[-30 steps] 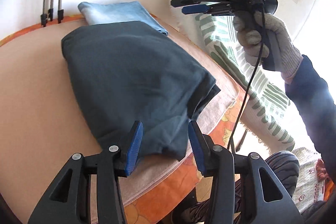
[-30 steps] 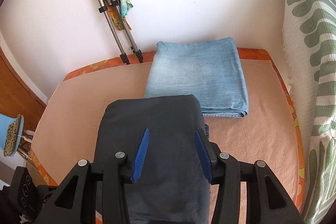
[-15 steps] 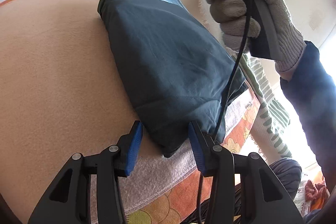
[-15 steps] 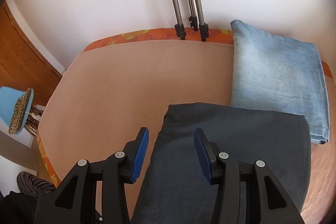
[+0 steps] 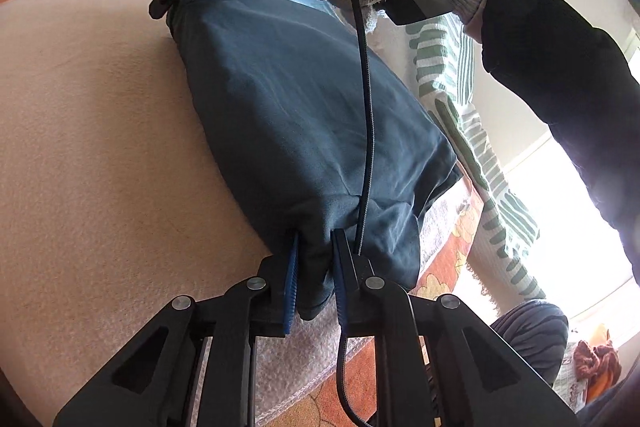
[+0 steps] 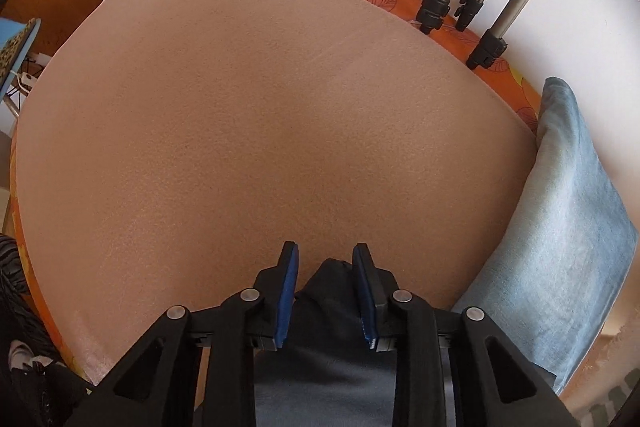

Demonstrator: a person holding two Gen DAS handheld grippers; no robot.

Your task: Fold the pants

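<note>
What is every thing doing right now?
dark pants: folded, pinched at two corners.
left gripper: jaws closing on the pants' near corner.
right gripper: jaws closing around the far corner.
light blue jeans: folded, lying beside.

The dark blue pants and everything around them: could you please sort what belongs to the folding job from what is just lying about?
Job: dark blue pants; left gripper and right gripper, both closing on them.

Lying about: folded light blue jeans; tripod legs; green-patterned cushion.
</note>
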